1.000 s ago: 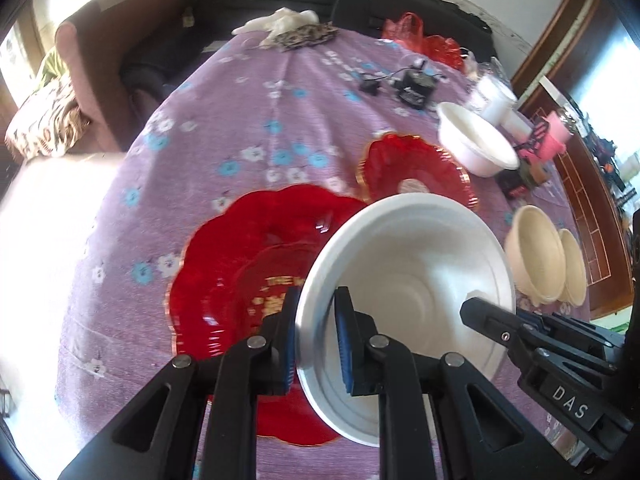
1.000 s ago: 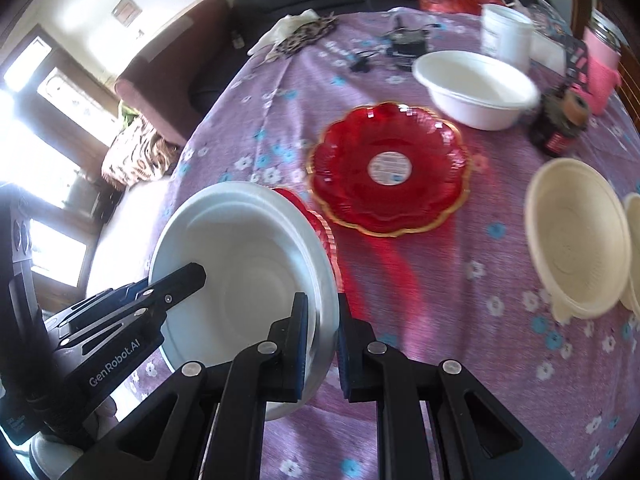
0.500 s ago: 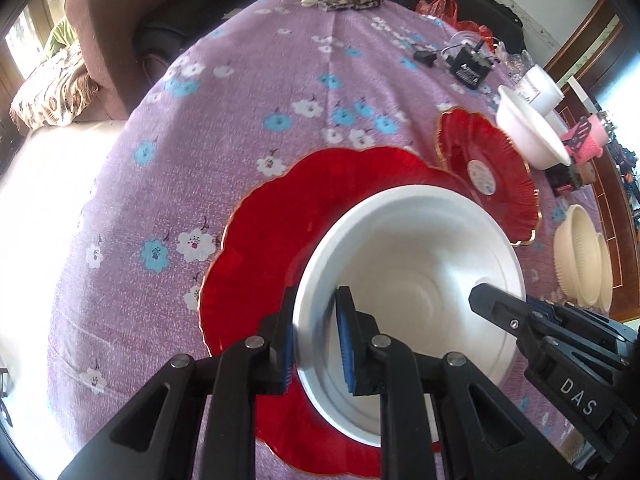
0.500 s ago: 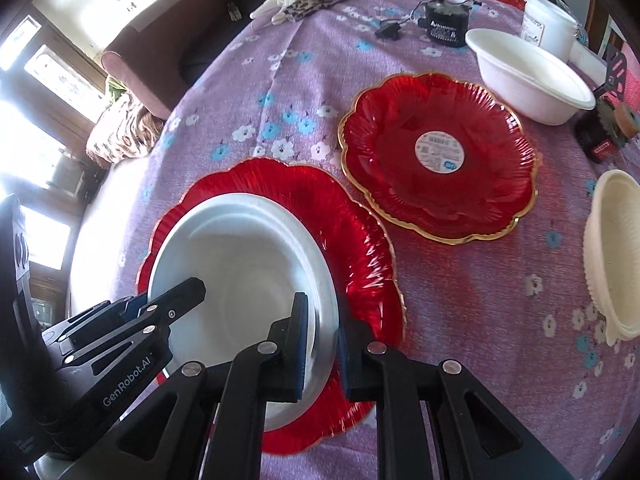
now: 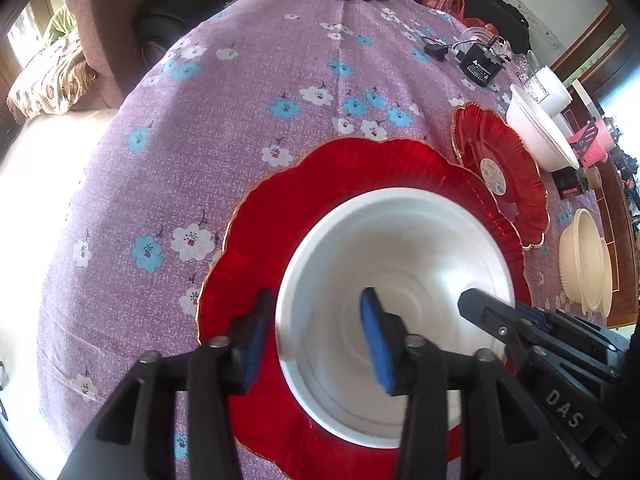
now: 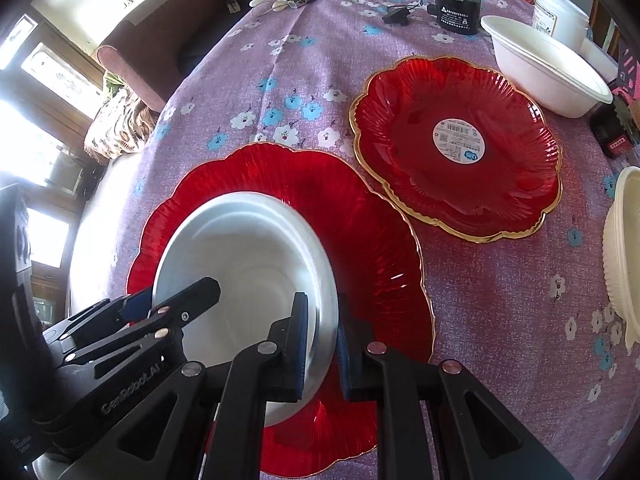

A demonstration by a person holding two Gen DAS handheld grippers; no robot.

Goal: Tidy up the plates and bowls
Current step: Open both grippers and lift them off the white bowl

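White bowl [image 5: 400, 280] sits on the big red plate [image 5: 320, 184]. Right gripper [image 6: 322, 340] clamps its near rim; left gripper [image 5: 316, 344] is opening, rim between its jaws, untouched.

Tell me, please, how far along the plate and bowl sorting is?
Done: white bowl sits on the big red plate. In hand: right gripper pinches its rim; left gripper is opening, the rim between its jaws. Left: second white bowl, small red plate and cream bowls lie apart.
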